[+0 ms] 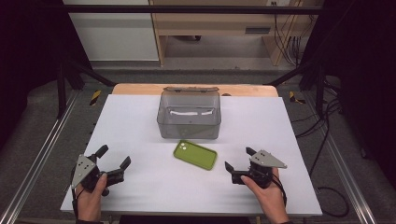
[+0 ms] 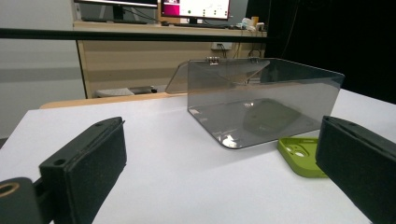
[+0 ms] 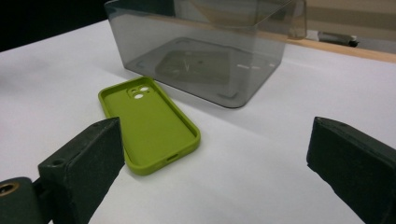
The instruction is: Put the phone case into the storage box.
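One green phone case [image 1: 195, 154] lies hollow side up on the white counter [image 1: 140, 121], just in front of one clear grey box [image 1: 189, 114] with its lid tipped back. Two grippers rest near the front edge: the left gripper [image 1: 113, 157] and the right gripper [image 1: 239, 158] both hold their fingers wide, gripping nothing, well apart from the case.
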Demonstrator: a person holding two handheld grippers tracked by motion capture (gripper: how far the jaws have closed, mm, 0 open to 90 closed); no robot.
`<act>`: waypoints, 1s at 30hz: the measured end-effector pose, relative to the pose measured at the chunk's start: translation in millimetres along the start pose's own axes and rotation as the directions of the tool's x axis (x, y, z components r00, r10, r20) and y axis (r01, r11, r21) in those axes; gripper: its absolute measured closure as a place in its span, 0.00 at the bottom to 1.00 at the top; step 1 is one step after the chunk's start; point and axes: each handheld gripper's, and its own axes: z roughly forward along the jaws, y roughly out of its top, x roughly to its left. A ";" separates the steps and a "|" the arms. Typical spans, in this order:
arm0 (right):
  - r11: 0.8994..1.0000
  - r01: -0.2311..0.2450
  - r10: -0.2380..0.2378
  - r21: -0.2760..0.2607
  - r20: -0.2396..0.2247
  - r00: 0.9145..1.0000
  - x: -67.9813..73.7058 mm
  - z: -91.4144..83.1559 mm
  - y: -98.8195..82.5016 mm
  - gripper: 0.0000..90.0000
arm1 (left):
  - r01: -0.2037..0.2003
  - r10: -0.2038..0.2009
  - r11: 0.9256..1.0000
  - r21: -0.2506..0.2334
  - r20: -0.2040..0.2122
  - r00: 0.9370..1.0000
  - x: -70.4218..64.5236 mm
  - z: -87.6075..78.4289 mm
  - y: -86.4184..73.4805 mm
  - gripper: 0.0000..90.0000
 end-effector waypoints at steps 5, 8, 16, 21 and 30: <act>0.996 0.013 -0.012 0.086 -0.010 1.000 5.4 22.8 12.5 0.05 | -0.003 0.003 1.000 0.006 0.005 1.000 -1.8 0.2 -0.5 0.02; 0.994 0.023 -0.020 0.110 -0.029 0.999 9.3 29.3 17.6 0.05 | -0.004 0.004 1.000 0.010 0.008 1.000 -1.7 0.5 -0.8 0.02; 0.977 0.069 -0.058 0.202 -0.058 0.997 27.7 55.1 34.8 0.05 | -0.013 0.013 1.000 0.020 0.015 1.000 -2.6 2.9 -0.8 0.02; 0.965 0.097 -0.082 0.242 -0.071 0.994 36.2 69.3 37.5 0.05 | -0.023 0.022 0.999 0.024 0.024 0.999 -4.9 3.9 -0.9 0.02; 0.945 0.117 -0.098 0.304 -0.076 0.992 41.5 88.4 36.6 0.10 | -0.035 0.034 0.999 0.030 0.030 0.999 -6.0 5.3 -0.7 0.02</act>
